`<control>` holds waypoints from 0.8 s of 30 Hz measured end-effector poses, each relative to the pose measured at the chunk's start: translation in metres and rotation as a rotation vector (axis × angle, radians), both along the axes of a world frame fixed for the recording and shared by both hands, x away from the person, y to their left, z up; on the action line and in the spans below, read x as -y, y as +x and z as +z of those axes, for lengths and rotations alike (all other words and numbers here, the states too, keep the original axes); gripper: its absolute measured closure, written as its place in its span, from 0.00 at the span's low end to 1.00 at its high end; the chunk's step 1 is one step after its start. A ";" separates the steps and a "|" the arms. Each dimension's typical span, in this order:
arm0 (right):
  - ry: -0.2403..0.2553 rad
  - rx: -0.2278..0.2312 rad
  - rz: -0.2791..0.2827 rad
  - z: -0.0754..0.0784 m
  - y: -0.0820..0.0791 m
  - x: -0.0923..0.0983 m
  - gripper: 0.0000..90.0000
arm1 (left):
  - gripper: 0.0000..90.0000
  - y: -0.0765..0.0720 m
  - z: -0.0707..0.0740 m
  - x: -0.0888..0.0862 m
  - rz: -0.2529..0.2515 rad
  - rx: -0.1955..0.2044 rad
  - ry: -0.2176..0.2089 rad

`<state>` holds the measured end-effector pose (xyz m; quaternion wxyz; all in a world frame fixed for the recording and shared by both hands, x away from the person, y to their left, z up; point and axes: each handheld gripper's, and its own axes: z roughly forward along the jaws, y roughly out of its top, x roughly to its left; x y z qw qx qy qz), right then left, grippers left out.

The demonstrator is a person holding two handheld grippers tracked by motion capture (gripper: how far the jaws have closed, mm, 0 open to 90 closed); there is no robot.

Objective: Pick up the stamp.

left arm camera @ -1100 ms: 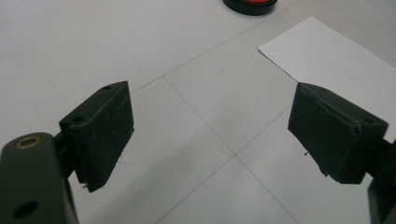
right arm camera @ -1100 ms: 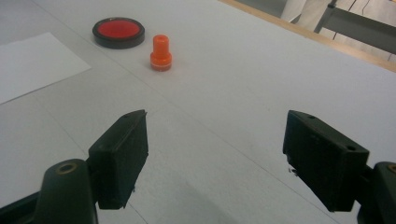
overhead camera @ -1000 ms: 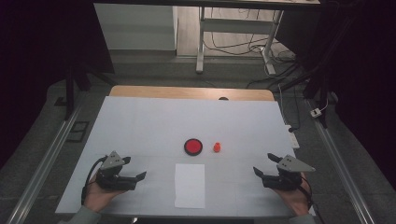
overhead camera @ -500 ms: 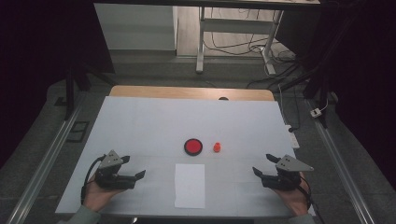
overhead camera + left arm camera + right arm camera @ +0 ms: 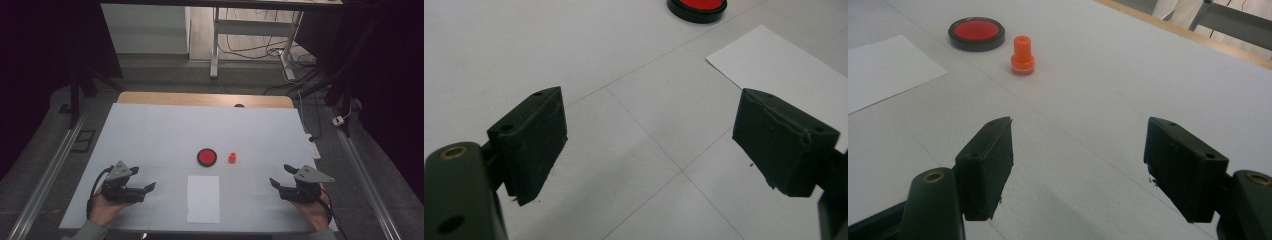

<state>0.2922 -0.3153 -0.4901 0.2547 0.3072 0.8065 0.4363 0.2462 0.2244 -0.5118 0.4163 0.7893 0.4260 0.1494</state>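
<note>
Stamp (image 5: 232,157) upright mid-table, just right of the red pad (image 5: 206,157), not touching. Paper (image 5: 203,198) lies near, in front of the pad. Right gripper (image 5: 279,177) jaws apart, empty, well right of the stamp. Left gripper (image 5: 148,191) jaws apart, empty, left of paper.

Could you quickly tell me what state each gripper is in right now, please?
Left gripper: open, holding nothing.
Right gripper: open, holding nothing.
</note>
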 end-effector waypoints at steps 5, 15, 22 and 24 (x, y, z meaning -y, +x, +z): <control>0.004 0.002 0.007 0.002 0.002 -0.004 0.31 | 0.16 0.000 -0.001 0.000 -0.005 0.000 0.006; 0.001 0.002 0.027 0.008 0.011 -0.023 0.32 | 0.16 0.001 -0.002 0.002 -0.013 -0.006 0.011; 0.016 0.005 0.029 0.010 0.016 -0.029 0.33 | 0.16 0.001 -0.003 0.002 -0.012 -0.008 0.015; 0.018 0.006 0.034 0.011 0.017 -0.031 0.33 | 0.16 0.001 -0.003 0.002 -0.013 -0.007 0.015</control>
